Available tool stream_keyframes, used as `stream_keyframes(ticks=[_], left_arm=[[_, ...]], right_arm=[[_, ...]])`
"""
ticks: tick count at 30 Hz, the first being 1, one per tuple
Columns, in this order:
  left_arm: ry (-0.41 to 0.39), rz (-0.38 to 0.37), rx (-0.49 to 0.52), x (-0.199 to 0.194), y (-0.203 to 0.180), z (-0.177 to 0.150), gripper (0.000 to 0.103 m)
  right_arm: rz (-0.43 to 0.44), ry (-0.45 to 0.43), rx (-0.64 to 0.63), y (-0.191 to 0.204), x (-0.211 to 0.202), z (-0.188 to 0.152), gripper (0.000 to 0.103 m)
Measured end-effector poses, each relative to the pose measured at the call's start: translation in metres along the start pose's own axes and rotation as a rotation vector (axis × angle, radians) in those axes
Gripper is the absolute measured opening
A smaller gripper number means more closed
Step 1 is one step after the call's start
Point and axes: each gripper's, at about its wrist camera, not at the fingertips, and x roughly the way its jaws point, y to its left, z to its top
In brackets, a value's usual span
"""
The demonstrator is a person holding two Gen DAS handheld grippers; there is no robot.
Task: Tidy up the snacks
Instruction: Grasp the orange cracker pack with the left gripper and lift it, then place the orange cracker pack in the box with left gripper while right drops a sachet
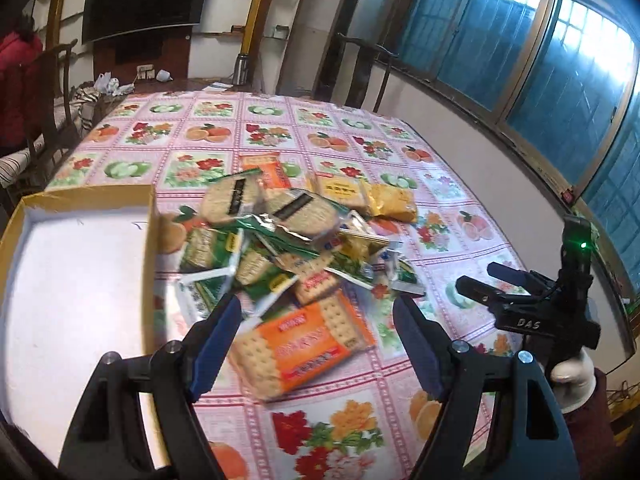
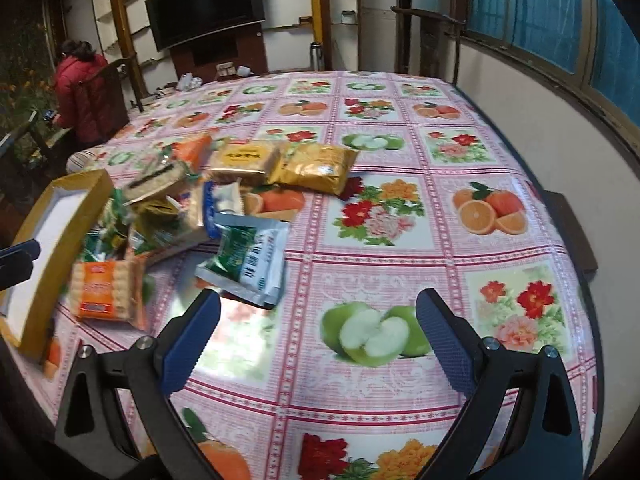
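Your table [image 2: 460,152], in fruit-print cloth, carries a snack pile [image 1: 296,240] just beside the yellow-rimmed box [image 1: 150,240].

Right gripper [image 2: 318,330] is spread wide with nothing between its blue pads, hanging over the fruit-print tablecloth [image 2: 400,240] right above a green apple square. The snack pile [image 2: 176,204] sits off to the left: an orange cracker pack [image 2: 105,290] nearest the open gold-edged box [image 2: 64,236], a green-and-white packet [image 2: 246,266] closest to the gripper, and a yellow pack [image 2: 314,168] at the far side. Someone in a red jacket [image 2: 82,96] is in the background, back left.
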Motion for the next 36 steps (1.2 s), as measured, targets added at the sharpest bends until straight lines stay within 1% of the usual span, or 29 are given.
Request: stream_keyframes(ticks=[1,2,3,5,6,8,11,15,18,20,22,23,25,26,28,29,30,31,33,36], left_arm=[[0.020,0.018,0.009,0.003,0.006,-0.001,0.076],[0.036,0.023,0.014,0.006,0.011,-0.002,0.072],[0.056,0.019,0.026,0.011,0.013,-0.004,0.069],[0.100,-0.011,0.067,0.021,0.013,-0.012,0.057],[0.117,-0.025,0.098,0.027,0.010,-0.014,0.056],[0.138,-0.043,0.168,0.033,-0.002,-0.023,0.056],[0.179,-0.060,0.243,0.047,-0.017,-0.031,0.058],[0.235,-0.028,0.311,0.070,-0.028,-0.034,0.058],[0.236,0.032,0.404,0.075,-0.039,-0.040,0.060],[0.244,0.045,0.434,0.074,-0.043,-0.043,0.060],[0.248,0.075,0.469,0.072,-0.046,-0.047,0.060],[0.248,0.081,0.480,0.071,-0.048,-0.049,0.059],[0.249,0.066,0.485,0.067,-0.047,-0.052,0.057],[0.251,0.048,0.476,0.063,-0.046,-0.054,0.056],[0.261,0.001,0.444,0.059,-0.041,-0.054,0.056],[0.265,-0.019,0.435,0.057,-0.040,-0.055,0.056],[0.270,-0.044,0.426,0.053,-0.038,-0.056,0.057],[0.274,-0.064,0.417,0.051,-0.037,-0.056,0.057],[0.267,-0.077,0.418,0.045,-0.036,-0.057,0.058],[0.228,-0.028,0.452,0.039,-0.037,-0.056,0.066]], right_arm=[[0.044,0.013,0.015,0.003,0.004,0.003,0.098],[0.082,0.027,0.030,0.007,0.008,0.006,0.098],[0.123,0.039,0.042,0.011,0.012,0.007,0.097],[0.207,0.053,0.049,0.022,0.017,0.008,0.094],[0.247,0.061,0.049,0.028,0.019,0.008,0.094],[0.292,0.064,0.042,0.040,0.021,0.009,0.094],[0.310,0.060,0.029,0.056,0.024,0.015,0.094],[0.335,0.070,0.070,0.064,0.034,0.034,0.094],[0.345,0.084,0.067,0.069,0.041,0.043,0.094],[0.356,0.101,0.063,0.072,0.045,0.045,0.094],[0.376,0.117,0.062,0.076,0.049,0.045,0.092],[0.382,0.127,0.060,0.079,0.051,0.045,0.090],[0.374,0.142,0.048,0.087,0.056,0.045,0.089],[0.359,0.152,0.031,0.093,0.058,0.045,0.085],[0.315,0.181,-0.011,0.106,0.064,0.043,0.068],[0.308,0.205,-0.028,0.110,0.068,0.040,0.048],[0.307,0.231,-0.035,0.112,0.072,0.037,0.031],[0.317,0.251,-0.030,0.112,0.075,0.034,0.029],[0.315,0.251,-0.020,0.107,0.075,0.027,0.025],[0.316,0.239,0.002,0.095,0.070,0.019,0.022]])
